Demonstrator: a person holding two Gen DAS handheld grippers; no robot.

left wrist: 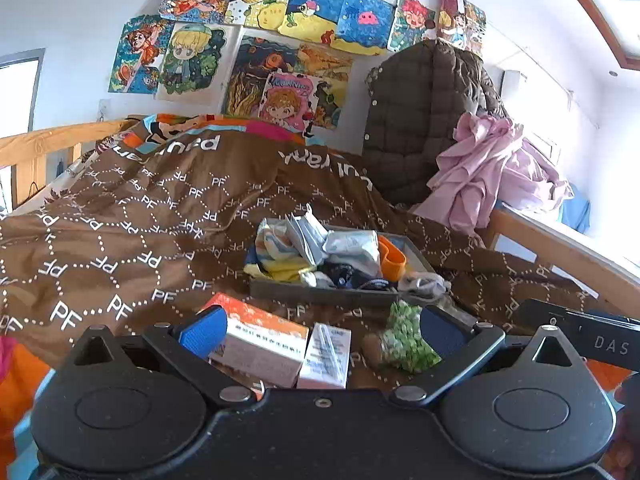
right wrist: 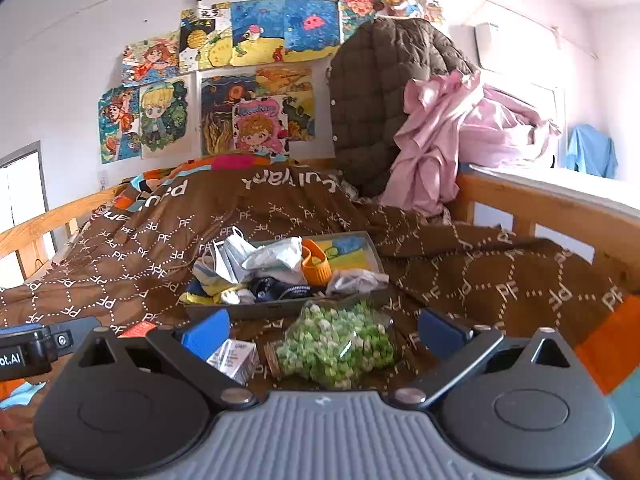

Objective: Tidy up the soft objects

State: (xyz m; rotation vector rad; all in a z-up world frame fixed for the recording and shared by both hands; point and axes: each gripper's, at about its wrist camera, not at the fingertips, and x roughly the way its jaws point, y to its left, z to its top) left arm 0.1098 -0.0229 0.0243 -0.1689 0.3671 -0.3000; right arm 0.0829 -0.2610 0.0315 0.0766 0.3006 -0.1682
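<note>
A grey tray (left wrist: 320,295) (right wrist: 374,252) sits on the brown quilt, heaped with soft things: pale packets, an orange cup-like piece (left wrist: 394,260) (right wrist: 316,266), dark cloth and a grey sock (left wrist: 424,282) (right wrist: 356,280) draped over its rim. In front of it lie an orange-and-white box (left wrist: 260,340), a small white box (left wrist: 328,356) (right wrist: 236,358) and a clear bag of green pieces (left wrist: 408,340) (right wrist: 336,340). My left gripper (left wrist: 320,330) stands open above the boxes. My right gripper (right wrist: 324,330) is open above the green bag. Neither holds anything.
The brown quilt (left wrist: 140,240) (right wrist: 500,272) covers the bed inside wooden rails (left wrist: 568,248) (right wrist: 552,200). A dark quilted jacket (left wrist: 420,120) (right wrist: 380,92) and crumpled pink cloth (left wrist: 488,168) (right wrist: 440,140) pile up at the back right. Drawings cover the wall.
</note>
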